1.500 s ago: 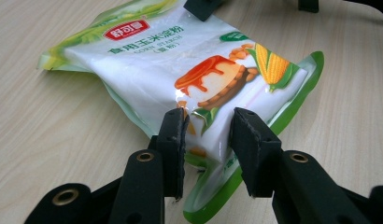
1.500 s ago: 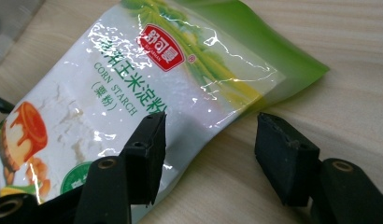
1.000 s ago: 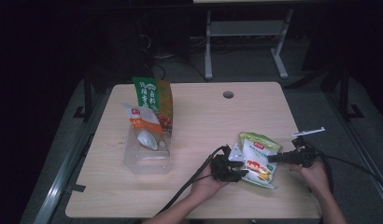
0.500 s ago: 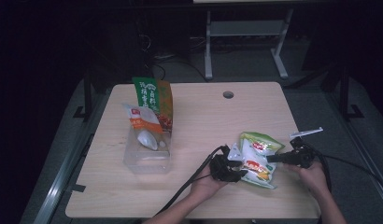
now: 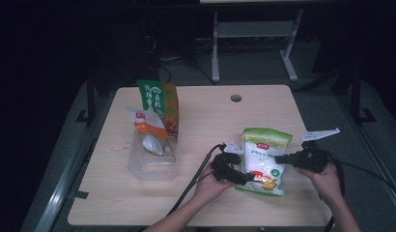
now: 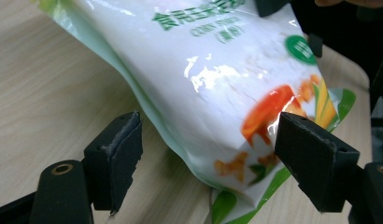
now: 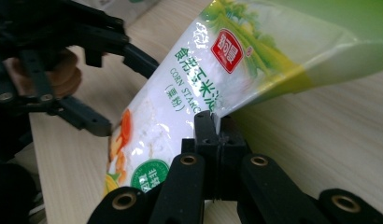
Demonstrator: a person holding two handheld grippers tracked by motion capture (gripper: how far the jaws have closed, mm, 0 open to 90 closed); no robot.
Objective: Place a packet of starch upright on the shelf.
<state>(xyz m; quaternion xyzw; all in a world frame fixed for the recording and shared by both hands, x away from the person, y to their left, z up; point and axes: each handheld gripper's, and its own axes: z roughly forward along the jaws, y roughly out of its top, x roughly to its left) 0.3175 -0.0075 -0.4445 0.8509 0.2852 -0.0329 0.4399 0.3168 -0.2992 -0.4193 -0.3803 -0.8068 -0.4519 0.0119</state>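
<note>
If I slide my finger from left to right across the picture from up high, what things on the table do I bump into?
Clear plastic box with the orange-and-white packet in it → left hand-held gripper → corn starch bag → right hand-held gripper, pinching the bag's edge.

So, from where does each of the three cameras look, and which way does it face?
High view: above the person's side, facing forward and down on the table; both hands and forearms enter from below.
Left gripper view: rides on the left tool, facing the corn starch bag between its open jaws.
Right gripper view: rides on the right tool, pinching the bag's edge; the other hand shows beyond.
All three views share the bag.
</note>
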